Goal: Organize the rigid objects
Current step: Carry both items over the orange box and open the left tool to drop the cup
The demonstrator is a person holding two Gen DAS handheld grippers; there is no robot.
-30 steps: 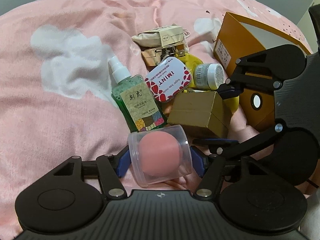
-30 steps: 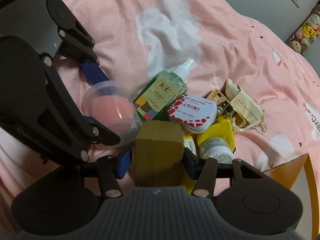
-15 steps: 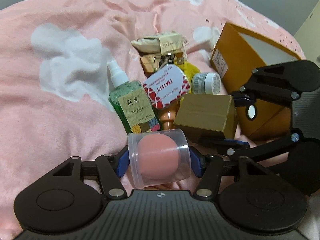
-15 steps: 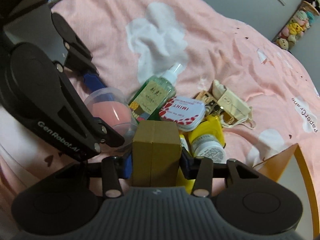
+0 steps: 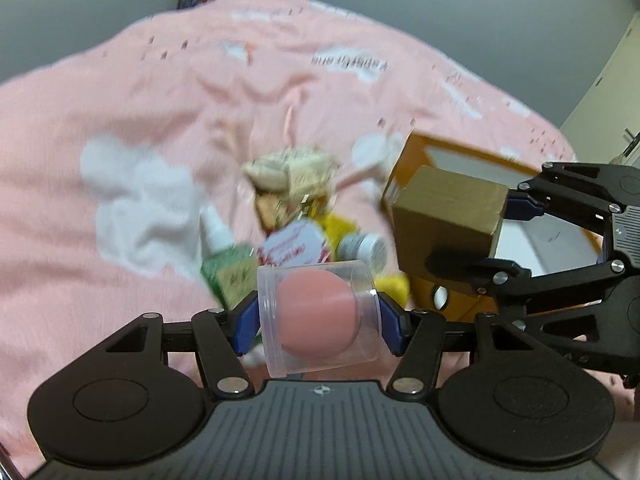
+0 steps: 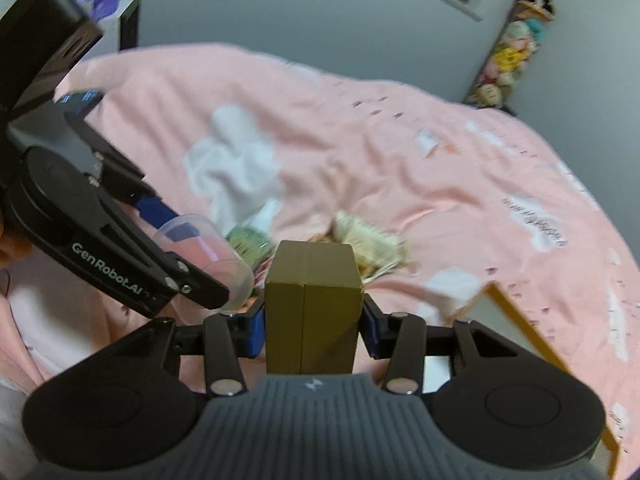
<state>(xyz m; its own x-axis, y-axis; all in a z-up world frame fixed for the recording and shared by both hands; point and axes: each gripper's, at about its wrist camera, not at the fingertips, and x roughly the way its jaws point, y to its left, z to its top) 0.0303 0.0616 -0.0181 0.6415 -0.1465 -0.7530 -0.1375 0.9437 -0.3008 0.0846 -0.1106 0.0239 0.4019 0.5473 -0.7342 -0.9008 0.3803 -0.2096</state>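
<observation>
Above the pink bedspread (image 5: 120, 128), both grippers carried a load clear of the pile. The left gripper (image 5: 318, 320) had its blue pads pressed on the ends of a clear plastic jar (image 5: 316, 316) with a pink ball inside, jaws about half open around it. The right gripper (image 6: 312, 320) was clamped on the sides of a small brown cardboard box (image 6: 310, 304), jaws narrower, and the box stood upright between them. In the left wrist view that box hung just in front of the orange storage box (image 5: 460, 152), which sat at the right, its open top partly hidden.

The step in hand looked like carrying both items to the orange storage box. To do it well, I judged each should stay level and the jar be kept square between the pads, since its smooth wall could slip or roll.

The two grippers were close, so one should go in first. The near rim of the storage box was the edge to clear. Open bedspread lay far and left; the remaining clutter, a green spray bottle (image 5: 226, 276), a red-and-white tin (image 5: 292, 246) and a small white-lidded jar (image 5: 362, 248), lay blurred below.
</observation>
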